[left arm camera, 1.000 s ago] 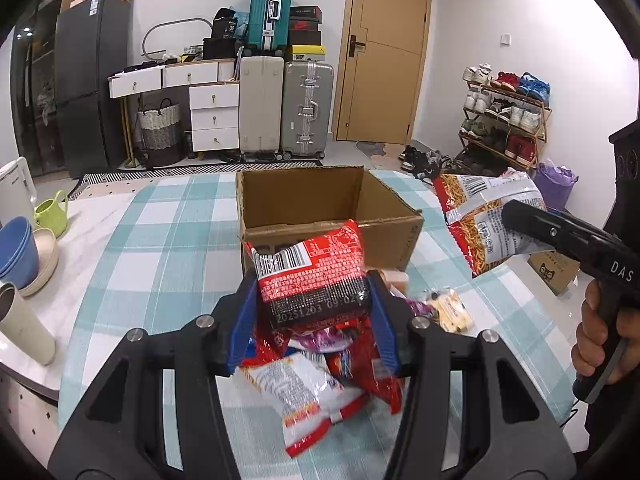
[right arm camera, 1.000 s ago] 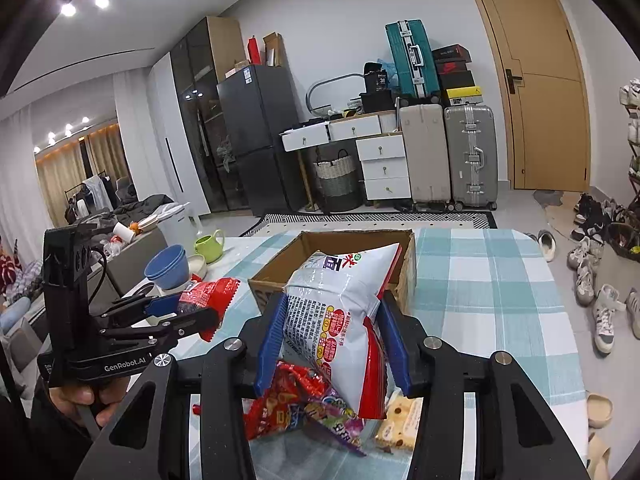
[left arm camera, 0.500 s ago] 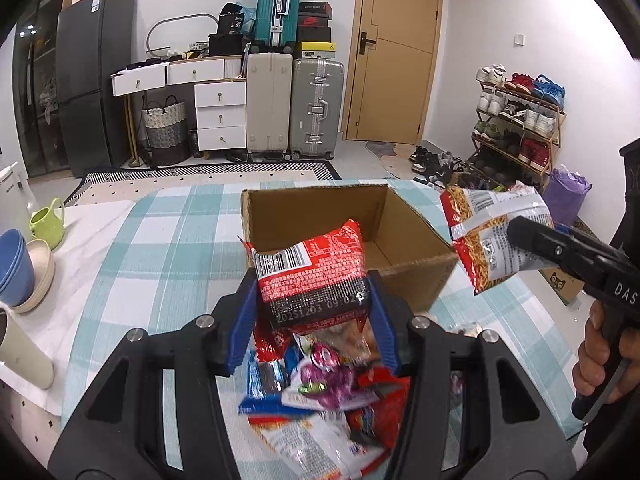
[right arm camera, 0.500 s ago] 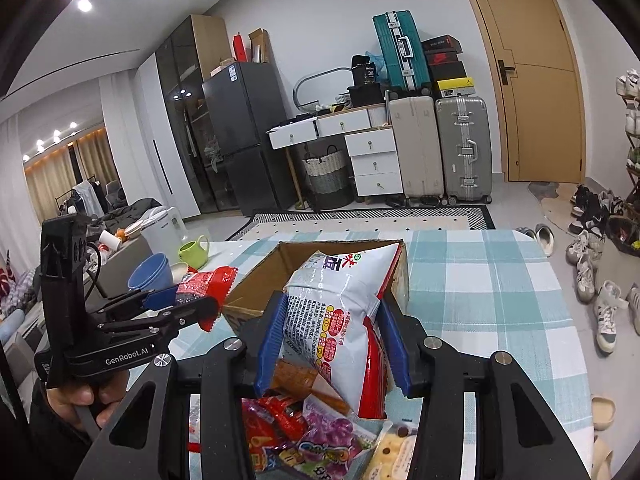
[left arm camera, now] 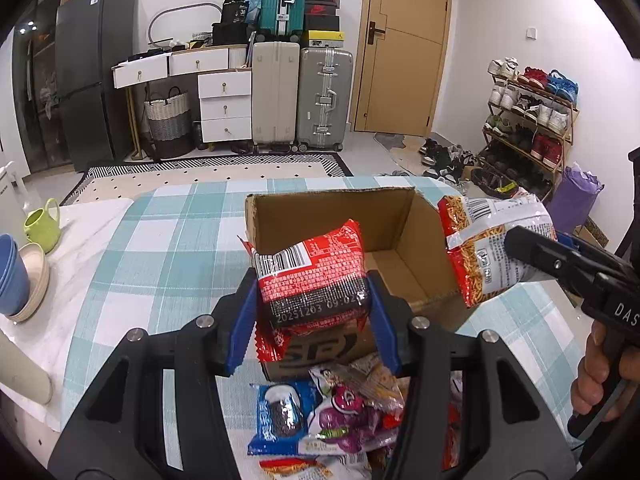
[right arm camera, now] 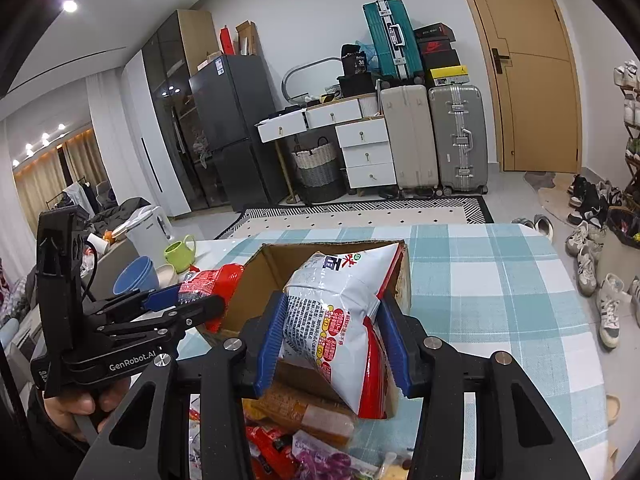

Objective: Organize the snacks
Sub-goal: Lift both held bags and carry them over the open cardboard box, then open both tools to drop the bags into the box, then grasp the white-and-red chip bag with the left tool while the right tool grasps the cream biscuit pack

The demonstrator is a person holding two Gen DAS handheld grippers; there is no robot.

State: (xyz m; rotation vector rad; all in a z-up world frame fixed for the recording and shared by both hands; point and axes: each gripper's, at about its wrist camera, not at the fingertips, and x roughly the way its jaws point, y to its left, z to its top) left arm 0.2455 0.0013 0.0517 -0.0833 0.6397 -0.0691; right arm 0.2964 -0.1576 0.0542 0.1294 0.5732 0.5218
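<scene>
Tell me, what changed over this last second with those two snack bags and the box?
Both grippers carried their bags forward, from above the snack pile to the open cardboard box. The left gripper now holds the red packet over the box's near edge; the right gripper holds the white-and-red bag at its rim. Nothing was let go: both grips stayed shut, and the box and the loose snacks stayed put.

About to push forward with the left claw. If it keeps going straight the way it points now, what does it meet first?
Most likely the cardboard box. The left claw, shut on the red snack packet, points at the box's open top, so the packet would enter it or catch the near rim first. Depth is unclear.
</scene>
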